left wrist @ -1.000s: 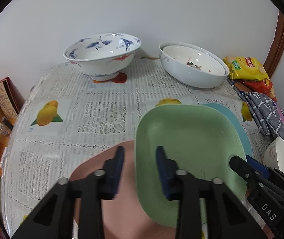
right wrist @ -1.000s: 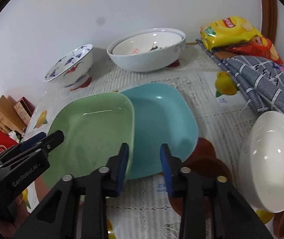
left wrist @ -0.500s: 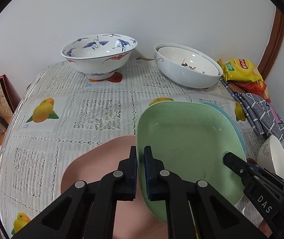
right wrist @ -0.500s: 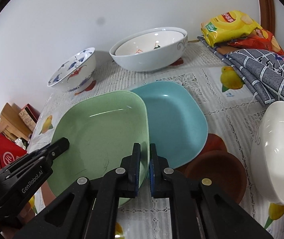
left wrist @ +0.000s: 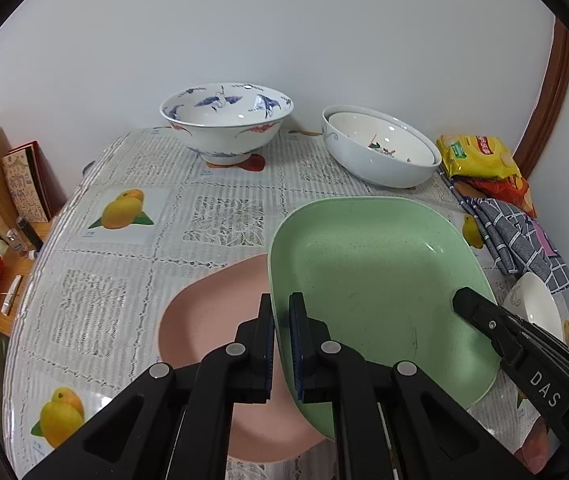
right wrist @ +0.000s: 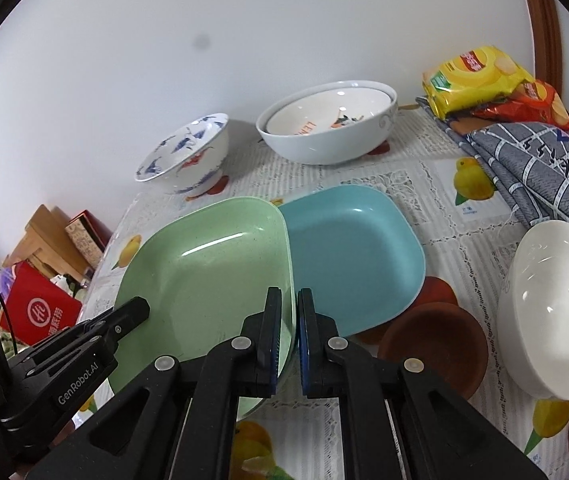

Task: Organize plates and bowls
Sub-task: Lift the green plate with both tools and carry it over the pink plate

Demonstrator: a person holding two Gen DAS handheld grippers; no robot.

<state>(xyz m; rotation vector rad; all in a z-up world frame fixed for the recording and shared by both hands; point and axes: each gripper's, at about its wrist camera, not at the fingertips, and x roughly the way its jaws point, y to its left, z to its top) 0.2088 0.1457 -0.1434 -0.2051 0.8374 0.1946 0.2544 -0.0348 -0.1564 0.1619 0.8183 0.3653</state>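
Both grippers hold one green square plate [left wrist: 376, 276], lifted off the table. My left gripper [left wrist: 281, 336] is shut on its left rim; a pink plate [left wrist: 212, 320] lies below it. My right gripper [right wrist: 289, 336] is shut on the plate's right rim [right wrist: 204, 280]. A blue plate [right wrist: 352, 256] lies on the table just right of the green one. The right gripper shows in the left wrist view [left wrist: 524, 364] and the left gripper in the right wrist view [right wrist: 84, 344].
At the back stand a blue-and-white patterned bowl [left wrist: 226, 120] and two nested white bowls [left wrist: 380, 148]. A white bowl [right wrist: 548, 308] and a brown bowl [right wrist: 432, 340] sit at right. Snack bags [right wrist: 480, 76] and a grey cloth [right wrist: 540, 164] lie far right. Boxes [left wrist: 8, 184] stand past the table's left edge.
Both grippers closed on the green plate's rims and lifted it; it now covers the blue plate in the left wrist view.
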